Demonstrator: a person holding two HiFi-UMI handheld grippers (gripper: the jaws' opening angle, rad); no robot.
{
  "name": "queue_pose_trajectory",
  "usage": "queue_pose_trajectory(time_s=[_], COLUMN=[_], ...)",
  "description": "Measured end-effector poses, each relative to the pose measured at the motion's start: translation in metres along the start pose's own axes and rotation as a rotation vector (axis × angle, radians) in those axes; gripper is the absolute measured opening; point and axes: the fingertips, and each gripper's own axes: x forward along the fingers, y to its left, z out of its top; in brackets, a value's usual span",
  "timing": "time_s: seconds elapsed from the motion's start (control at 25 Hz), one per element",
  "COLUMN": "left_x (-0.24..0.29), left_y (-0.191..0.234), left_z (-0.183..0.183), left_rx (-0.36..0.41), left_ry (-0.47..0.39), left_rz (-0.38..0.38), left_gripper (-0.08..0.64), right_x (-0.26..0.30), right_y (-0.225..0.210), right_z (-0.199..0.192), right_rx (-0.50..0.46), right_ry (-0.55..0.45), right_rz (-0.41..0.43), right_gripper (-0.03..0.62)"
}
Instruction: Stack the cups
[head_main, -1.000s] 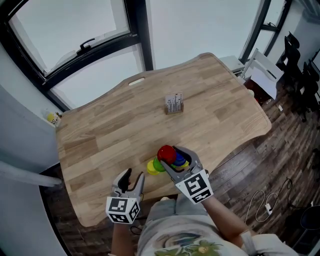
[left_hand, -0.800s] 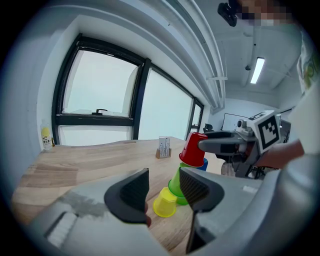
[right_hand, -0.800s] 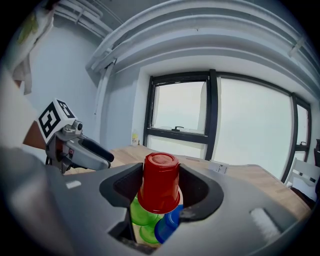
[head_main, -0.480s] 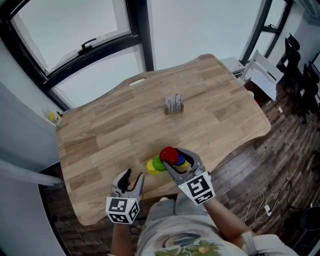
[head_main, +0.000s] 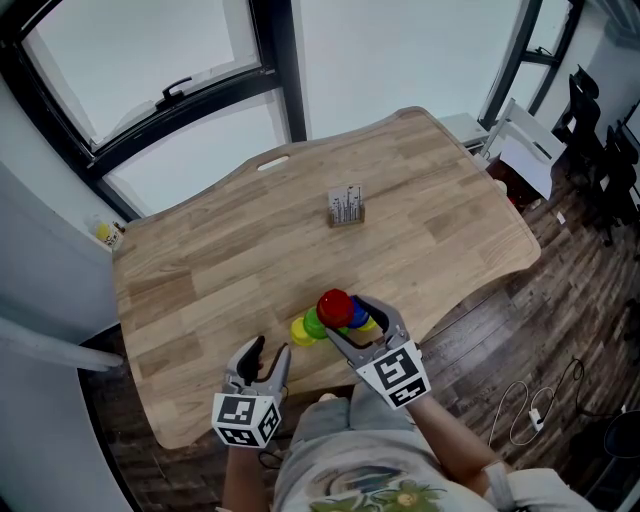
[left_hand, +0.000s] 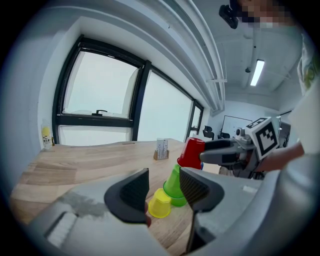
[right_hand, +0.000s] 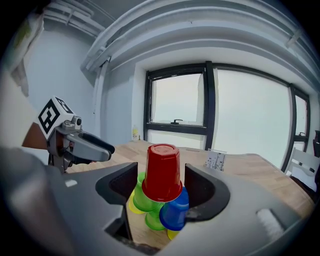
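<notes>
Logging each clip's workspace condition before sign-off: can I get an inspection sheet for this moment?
Surface: wooden table, no spills seen.
Job's things: red cup upside down on top of the green cup and blue cup; yellow cup at the base, near the table's front edge.
Clutter: small card holder at mid-table.
Grippers: right tool open, jaws just opened, either side of the red cup without pressing; left tool open, nothing gripped, short of the pile.
Cables: one cable with a white plug on the floor at right.
Surroundings: window behind the table, yellow bottle beside it, dark chairs far right.
</notes>
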Motion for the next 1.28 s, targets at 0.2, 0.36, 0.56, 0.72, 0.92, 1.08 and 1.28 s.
queue_pose_trajectory(time_s=[0.2, 0.36, 0.56, 0.72, 0.92, 1.08, 1.28], left_x=[-0.003, -0.003, -0.007, -0.008, -0.005, -0.003, -0.004], left_y=[-0.019, -0.038, -0.057, -0.070, -0.090, -0.104, -0.117], left_z=[0.008, 0.013, 0.020, 0.022, 0.023, 0.023, 0.020], left_rx=[-0.055, -0.052, -0.050, -0.068, -0.088, -0.064, -0.048], left_ry=[-0.043, -0.068, -0.111, -0.132, -0.137, -0.135, -0.125], left_rz=[-0.030, -0.031, -0.005, 0.028, 0.019, -0.001, -0.018], left_gripper=[0.187, 0.160, 0.044, 0.006, 0.006, 0.006, 0.006], right_x=[-0.023, -0.042, -0.061, -0.070, -0.080, -0.084, -0.090], right_y=[-0.003, -0.006, -0.010, -0.003, 0.013, 0.020, 0.022], right_z=[-0.004, -0.008, -0.014, -0.017, -0.018, -0.021, -0.019], right_rx=[0.033, 0.057, 0.074, 0.079, 0.065, 0.067, 0.077], right_ry=[-0.016, -0.028, -0.026, -0.025, -0.032, -0.025, -0.022], right_rz=[-0.020, -0.039, -0.077, -0.055, -0.013, -0.004, -0.010], right_gripper=[0.235, 0.140, 0.008, 0.002, 0.002, 0.000, 0.000])
